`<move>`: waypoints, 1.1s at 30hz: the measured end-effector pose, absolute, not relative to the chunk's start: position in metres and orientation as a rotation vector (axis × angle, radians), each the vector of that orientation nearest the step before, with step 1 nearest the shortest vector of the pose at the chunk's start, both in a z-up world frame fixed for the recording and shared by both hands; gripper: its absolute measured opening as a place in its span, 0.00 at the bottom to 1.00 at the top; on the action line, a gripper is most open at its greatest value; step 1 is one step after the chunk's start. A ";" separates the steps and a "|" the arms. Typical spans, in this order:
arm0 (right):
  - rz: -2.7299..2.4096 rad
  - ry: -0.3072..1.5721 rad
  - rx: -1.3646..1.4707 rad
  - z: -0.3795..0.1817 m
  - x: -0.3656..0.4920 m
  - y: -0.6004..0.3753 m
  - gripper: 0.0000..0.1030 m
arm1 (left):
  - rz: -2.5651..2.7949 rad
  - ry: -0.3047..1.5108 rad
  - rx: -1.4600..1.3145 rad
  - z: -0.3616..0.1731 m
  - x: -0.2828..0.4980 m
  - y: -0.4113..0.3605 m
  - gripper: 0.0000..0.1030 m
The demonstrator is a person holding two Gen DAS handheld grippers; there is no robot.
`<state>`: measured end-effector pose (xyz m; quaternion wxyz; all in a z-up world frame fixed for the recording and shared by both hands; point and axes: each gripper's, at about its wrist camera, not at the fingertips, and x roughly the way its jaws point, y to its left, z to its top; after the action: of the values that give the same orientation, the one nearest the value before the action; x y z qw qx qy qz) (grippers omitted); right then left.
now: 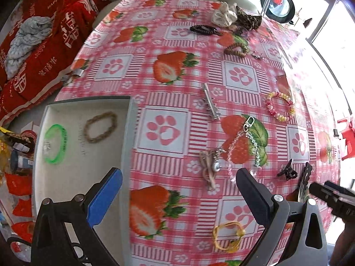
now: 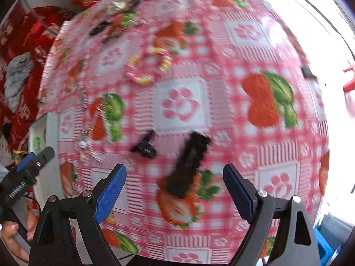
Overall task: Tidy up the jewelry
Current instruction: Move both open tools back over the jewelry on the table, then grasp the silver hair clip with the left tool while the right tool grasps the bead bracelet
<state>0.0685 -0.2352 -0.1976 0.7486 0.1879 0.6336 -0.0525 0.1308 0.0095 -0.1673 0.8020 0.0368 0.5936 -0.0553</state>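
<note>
A grey tray [image 1: 131, 119] at the left holds a green bangle [image 1: 55, 144] and a brown bead bracelet [image 1: 101, 126]. My left gripper [image 1: 179, 197] is open and empty above the tablecloth beside the tray. A yellow band [image 1: 228, 235], a small watch charm [image 1: 210, 168] and a crystal chain [image 1: 246, 144] lie near it. My right gripper [image 2: 175, 192] is open and empty, just above a long black hair clip [image 2: 188, 166]. A small black claw clip [image 2: 144, 146] lies to its left. The pink and yellow bead bracelet [image 1: 280, 108] shows in both views [image 2: 148, 68].
A silver hair pin [image 1: 210, 104], a black hair band [image 1: 203, 30], a woven ring [image 1: 236, 49] and scrunchies [image 1: 224, 15] lie farther back on the strawberry tablecloth [image 1: 164, 133]. Red cushions [image 1: 44, 44] lie left of the table. The right wrist view is blurred.
</note>
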 end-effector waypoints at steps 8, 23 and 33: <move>-0.142 1.385 0.398 -0.206 0.069 -0.245 0.88 | -0.108 1.284 0.048 -0.179 0.160 -0.007 1.00; -0.103 1.316 0.255 -0.212 0.164 -0.256 0.88 | -0.072 1.295 0.013 -0.210 0.221 -0.038 1.00; -0.080 1.316 0.107 -0.230 0.198 -0.240 0.79 | -0.039 1.309 0.032 -0.229 0.233 -0.043 0.88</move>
<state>0.1980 -0.2402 -0.2301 0.7891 0.0497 0.6112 -0.0371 0.2332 -0.0427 -0.2286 0.7931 0.0150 0.6086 -0.0182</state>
